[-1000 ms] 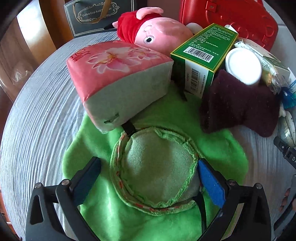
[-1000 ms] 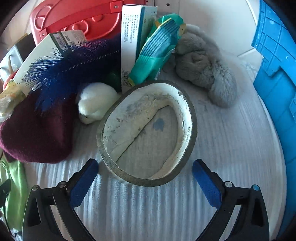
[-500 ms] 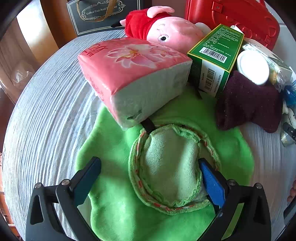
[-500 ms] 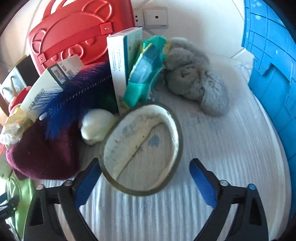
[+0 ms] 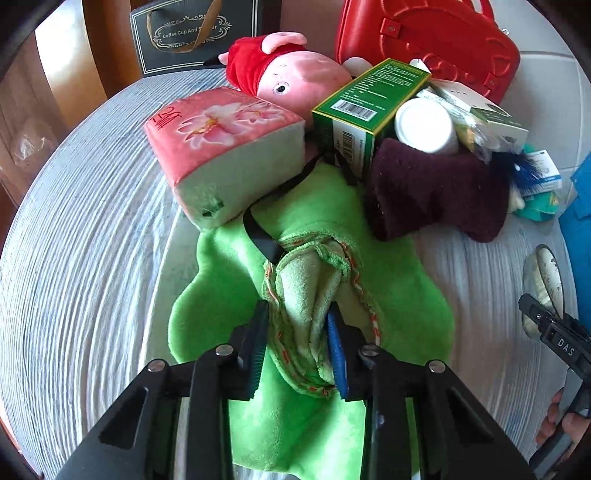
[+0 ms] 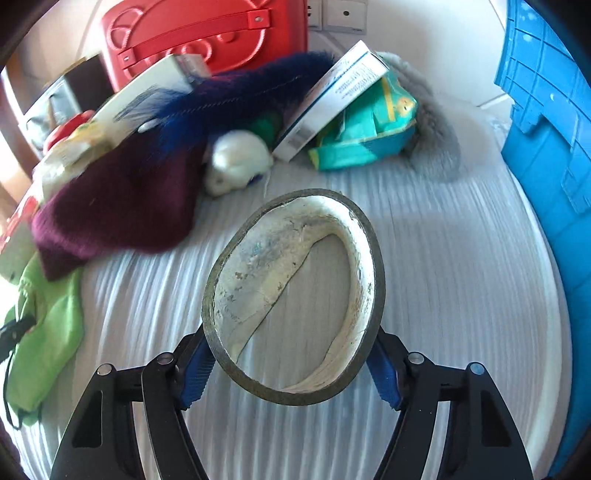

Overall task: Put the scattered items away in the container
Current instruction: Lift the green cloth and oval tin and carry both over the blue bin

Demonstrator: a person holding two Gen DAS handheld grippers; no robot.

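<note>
My left gripper (image 5: 297, 347) is shut on the round pale-green pad of a bright green plush cloth (image 5: 399, 295) that lies on the white table; the pad (image 5: 306, 295) is pinched into a fold between the fingers. My right gripper (image 6: 291, 365) is shut on a grey tape roll (image 6: 354, 236) with a white inner rim, held tilted just above the table. The roll and part of the right gripper also show at the right edge of the left wrist view (image 5: 546, 277). A blue plastic crate (image 6: 546, 147) stands at the right.
A pile sits behind: a pink tissue pack (image 5: 225, 147), pink pig plush (image 5: 295, 81), green box (image 5: 365, 107), maroon knit cloth (image 6: 118, 206), blue feather duster (image 6: 236, 96), white box (image 6: 332, 99), teal packet (image 6: 365, 136), grey fur (image 6: 439, 129). A red case (image 6: 199, 33) stands behind.
My left gripper has closed on the green pad, bunching it. My right gripper has closed on the tape roll and tipped it up off the table.
</note>
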